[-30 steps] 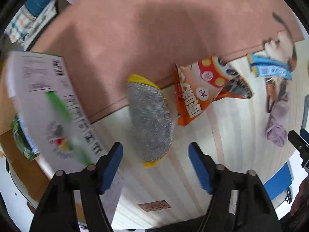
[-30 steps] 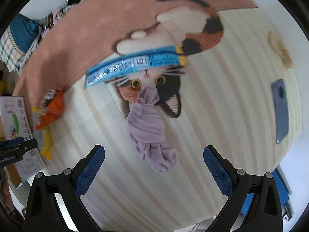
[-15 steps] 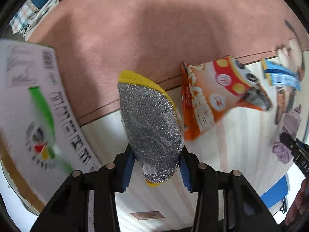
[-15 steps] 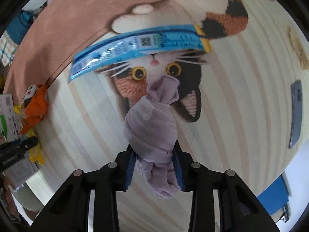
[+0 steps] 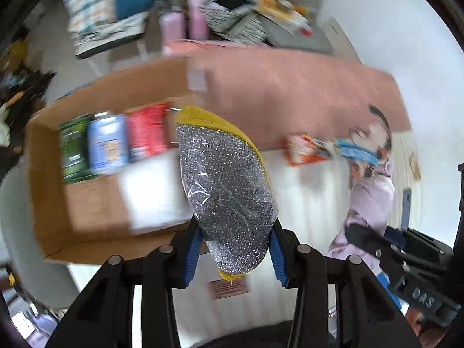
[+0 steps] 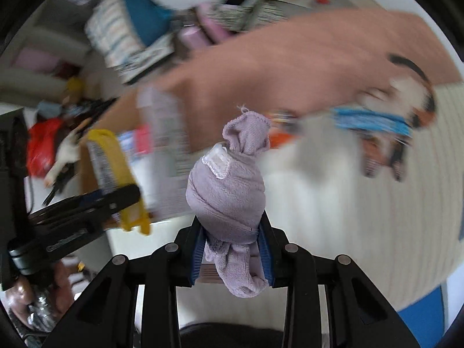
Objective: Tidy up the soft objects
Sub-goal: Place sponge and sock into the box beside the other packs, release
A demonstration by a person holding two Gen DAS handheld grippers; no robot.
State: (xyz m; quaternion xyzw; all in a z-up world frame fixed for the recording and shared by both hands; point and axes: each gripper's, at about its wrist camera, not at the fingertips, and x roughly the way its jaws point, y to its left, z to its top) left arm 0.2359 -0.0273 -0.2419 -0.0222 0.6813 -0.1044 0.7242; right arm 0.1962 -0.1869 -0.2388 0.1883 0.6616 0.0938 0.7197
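Note:
A sponge [image 5: 226,191] with a glittery silver face and a yellow back stands upright between the blue pads of my left gripper [image 5: 235,249], which is shut on its lower end. It hangs in the air beside an open cardboard box [image 5: 46,191]. My right gripper [image 6: 232,249] is shut on a rolled lilac sock [image 6: 229,191], also lifted off the table. In the right wrist view the left gripper and its yellow sponge [image 6: 113,156] show at the left, over the box.
The box holds green, blue and red packs [image 5: 107,145] along its far wall. An orange snack bag [image 5: 304,152] and a blue packet [image 6: 371,121] lie on the striped table by a cat-shaped mat. A pink cloth [image 6: 290,66] covers the far side; clutter lies beyond.
Both grippers went from open to shut, the left on the sponge, the right on the sock. Both then lifted their loads off the table and swung left toward the box.

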